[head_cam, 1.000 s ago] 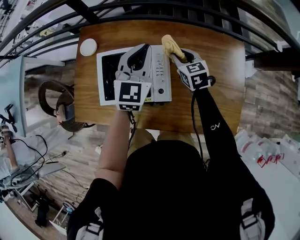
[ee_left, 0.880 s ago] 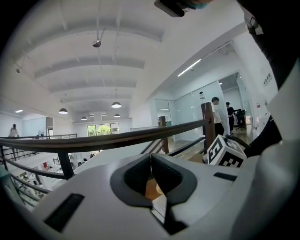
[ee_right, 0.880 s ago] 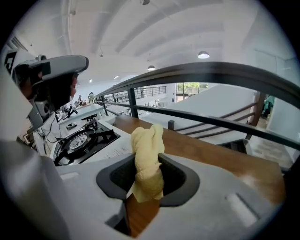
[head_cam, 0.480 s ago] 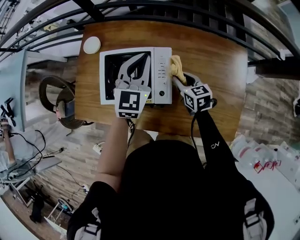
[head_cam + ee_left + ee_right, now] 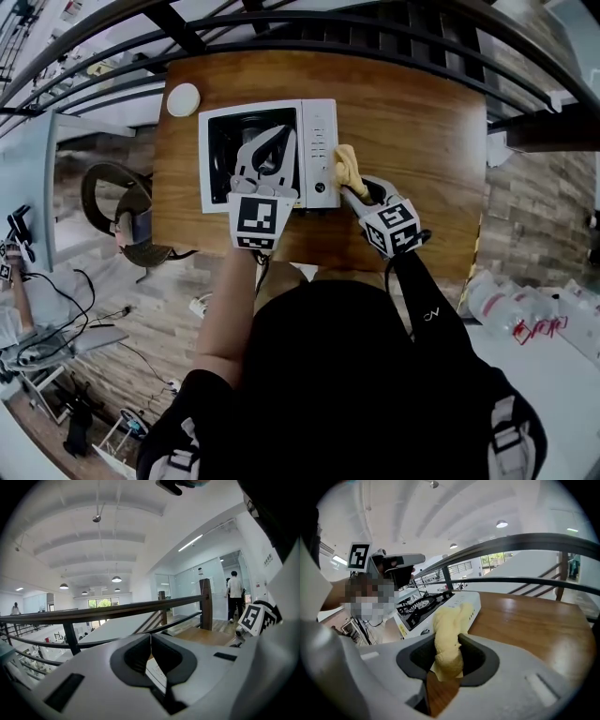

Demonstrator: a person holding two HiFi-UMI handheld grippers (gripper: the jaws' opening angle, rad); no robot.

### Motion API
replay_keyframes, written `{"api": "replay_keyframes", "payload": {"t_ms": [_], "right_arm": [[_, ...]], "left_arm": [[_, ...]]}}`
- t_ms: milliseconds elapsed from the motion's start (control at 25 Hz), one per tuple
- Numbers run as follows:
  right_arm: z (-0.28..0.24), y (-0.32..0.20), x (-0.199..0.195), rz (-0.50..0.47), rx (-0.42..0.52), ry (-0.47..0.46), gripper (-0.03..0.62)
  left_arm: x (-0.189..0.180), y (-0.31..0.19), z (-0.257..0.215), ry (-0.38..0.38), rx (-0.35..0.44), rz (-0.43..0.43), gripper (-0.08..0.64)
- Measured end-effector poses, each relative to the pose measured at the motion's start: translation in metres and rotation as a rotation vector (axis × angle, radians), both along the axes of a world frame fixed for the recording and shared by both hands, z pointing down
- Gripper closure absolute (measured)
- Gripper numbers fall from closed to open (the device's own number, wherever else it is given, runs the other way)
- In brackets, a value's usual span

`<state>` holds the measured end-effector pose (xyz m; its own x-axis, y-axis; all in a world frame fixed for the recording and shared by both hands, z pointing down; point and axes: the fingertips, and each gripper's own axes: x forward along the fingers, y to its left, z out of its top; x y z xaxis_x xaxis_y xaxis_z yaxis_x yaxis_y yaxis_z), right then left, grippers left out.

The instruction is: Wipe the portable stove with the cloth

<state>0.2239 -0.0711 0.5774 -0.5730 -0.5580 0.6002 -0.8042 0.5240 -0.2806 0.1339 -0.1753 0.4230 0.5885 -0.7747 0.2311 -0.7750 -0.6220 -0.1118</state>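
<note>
Since the earlier frames, the right gripper [image 5: 355,192] has carried the cloth [image 5: 346,167] from the far edge of the portable stove [image 5: 319,141] along its right side toward the person; the left gripper [image 5: 279,137] has stayed over the stove.

Right gripper jaws: clamped on the yellow cloth [image 5: 449,630]; the cloth stands up in a twisted bundle from between the jaws, and its free end lies against the right edge of the white stove [image 5: 436,604], near the control panel.

Left gripper [image 5: 151,639] jaws: pressed together, nothing between them; in the head view they lie above the black burner recess; contact with the stove cannot be confirmed.

Stove position: on the wooden table [image 5: 412,122], left of centre, burner side to the person's left, control panel to the right.

Surroundings: a white disc [image 5: 183,98] lies on the table just beyond the stove's far left corner; a dark railing [image 5: 117,613] runs past the table's far edge.
</note>
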Motion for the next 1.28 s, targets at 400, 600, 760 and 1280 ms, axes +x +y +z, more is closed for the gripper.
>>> {"api": "replay_keyframes", "payload": {"t_ms": [400, 600, 760, 1280], "right_arm": [[-0.099, -0.065, 0.002, 0.071, 0.298, -0.009, 0.476], [-0.153, -0.091, -0.005, 0.134, 0.456, -0.006, 0.476], [-0.177, -0.094, -0.018, 0.138, 0.564, 0.049, 0.476], [-0.177, -0.092, -0.037, 0.111, 0.570, 0.029, 0.476]], "left_arm": [[-0.020, 0.000, -0.052, 0.004, 0.097, -0.026, 0.549], [-0.034, 0.001, -0.065, 0.009, 0.115, -0.038, 0.549], [-0.046, 0.000, -0.068, 0.019, 0.126, -0.044, 0.549], [-0.053, -0.001, -0.069, 0.029, 0.126, -0.049, 0.549]]}}
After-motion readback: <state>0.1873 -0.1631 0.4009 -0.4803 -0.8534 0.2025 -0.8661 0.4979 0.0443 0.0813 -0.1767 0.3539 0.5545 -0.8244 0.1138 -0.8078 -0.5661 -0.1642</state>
